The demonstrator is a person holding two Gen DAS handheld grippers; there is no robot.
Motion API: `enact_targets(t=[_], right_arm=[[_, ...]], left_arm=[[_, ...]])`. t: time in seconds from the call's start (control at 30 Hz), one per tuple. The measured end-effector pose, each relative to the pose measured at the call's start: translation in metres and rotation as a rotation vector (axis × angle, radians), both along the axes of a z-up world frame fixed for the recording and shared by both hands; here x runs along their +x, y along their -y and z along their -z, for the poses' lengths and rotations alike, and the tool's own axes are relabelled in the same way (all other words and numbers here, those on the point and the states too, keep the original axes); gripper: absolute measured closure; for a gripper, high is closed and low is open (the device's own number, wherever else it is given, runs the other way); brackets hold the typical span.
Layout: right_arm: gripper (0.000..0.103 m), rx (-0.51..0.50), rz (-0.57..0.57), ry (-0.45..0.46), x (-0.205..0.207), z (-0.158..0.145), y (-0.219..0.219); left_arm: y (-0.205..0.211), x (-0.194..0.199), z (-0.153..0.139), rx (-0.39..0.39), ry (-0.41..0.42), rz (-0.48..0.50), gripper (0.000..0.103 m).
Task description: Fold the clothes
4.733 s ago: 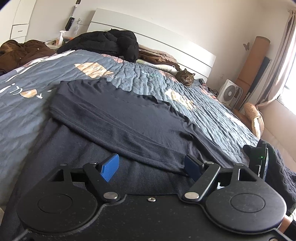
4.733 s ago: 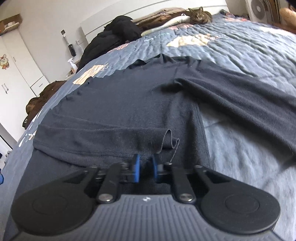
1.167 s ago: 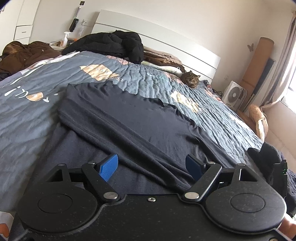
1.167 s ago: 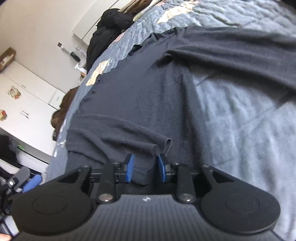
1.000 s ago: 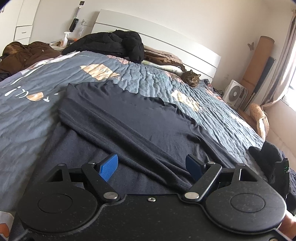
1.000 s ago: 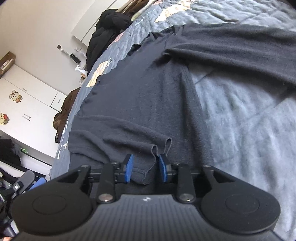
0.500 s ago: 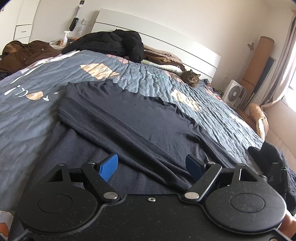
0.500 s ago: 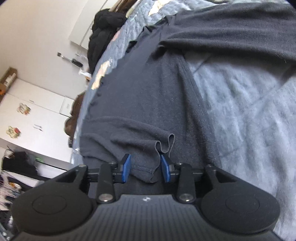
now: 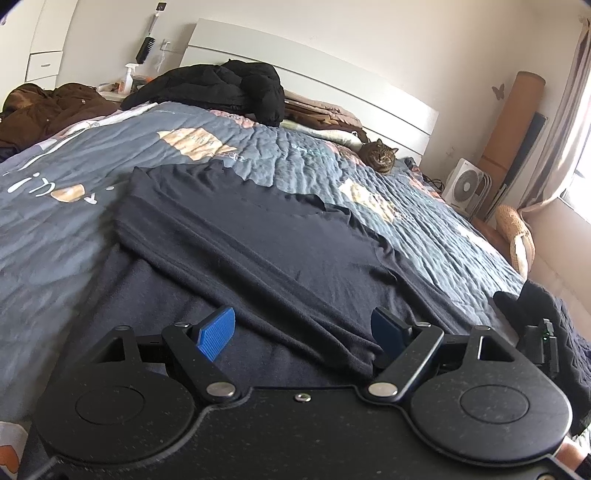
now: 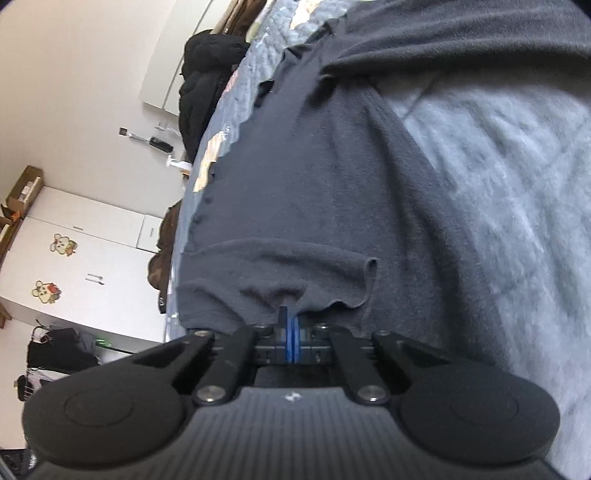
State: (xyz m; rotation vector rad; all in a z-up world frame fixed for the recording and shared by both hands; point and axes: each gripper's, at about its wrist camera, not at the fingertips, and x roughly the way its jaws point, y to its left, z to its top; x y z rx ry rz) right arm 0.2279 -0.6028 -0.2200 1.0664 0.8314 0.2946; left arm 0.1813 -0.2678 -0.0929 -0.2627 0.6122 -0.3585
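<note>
A dark navy long-sleeved top (image 9: 266, 243) lies flat on the bed, one sleeve folded across its body. My left gripper (image 9: 303, 330) hovers open just above the top's near edge, blue pads wide apart, nothing between them. In the right wrist view the same top (image 10: 332, 177) fills the middle, and its folded sleeve cuff (image 10: 295, 280) bunches at my right gripper (image 10: 290, 332), which is shut on that cuff. The view is tilted. The other sleeve (image 10: 480, 33) stretches away at the upper right.
A blue-grey quilt (image 9: 55, 229) covers the bed. At the headboard lie a black jacket (image 9: 229, 88), folded brown clothes and a tabby cat (image 9: 380, 159). A white fan (image 9: 467, 186) stands on the right. The right gripper (image 9: 539, 339) shows at the far right edge. White cupboards (image 10: 85, 266) line the wall.
My right gripper has closed on the sleeve cuff that lay between its open pads, and its view has tilted. The left gripper has stayed open and nearly still.
</note>
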Motion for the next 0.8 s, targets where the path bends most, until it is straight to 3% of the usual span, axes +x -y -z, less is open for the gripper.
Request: enact_targets(t=[0.17, 0.27, 0.33, 0.47, 0.53, 0.63, 0.8], right_arm=[[0.102, 0.059, -0.039, 0.048, -0.011, -0.02, -0.001], [0.102, 0.035, -0.083, 0.051, -0.025, -0.031, -0.004], [0.102, -0.022, -0.103, 0.04, -0.033, -0.037, -0.007], [0.1, -0.228, -0.115, -0.046, -0.034, -0.031, -0.02], [0.099, -0.221, -0.128, -0.087, -0.037, -0.026, -0.023], [0.098, -0.205, -0.172, -0.073, -0.05, -0.038, -0.026], [0.097, -0.287, -0.04, -0.01, -0.069, -0.065, 0.0]], left_arm=[[-0.01, 0.003, -0.004, -0.009, 0.004, -0.031, 0.019], [-0.015, 0.005, -0.005, -0.01, 0.005, -0.046, 0.019], [-0.018, 0.006, -0.006, -0.011, 0.006, -0.055, 0.019], [-0.018, 0.005, -0.008, -0.005, 0.007, -0.044, 0.019], [-0.016, 0.005, -0.008, 0.007, 0.011, -0.03, 0.019], [-0.013, 0.006, -0.005, 0.032, -0.001, -0.012, 0.017], [-0.008, 0.008, 0.011, 0.048, -0.051, 0.006, 0.017]])
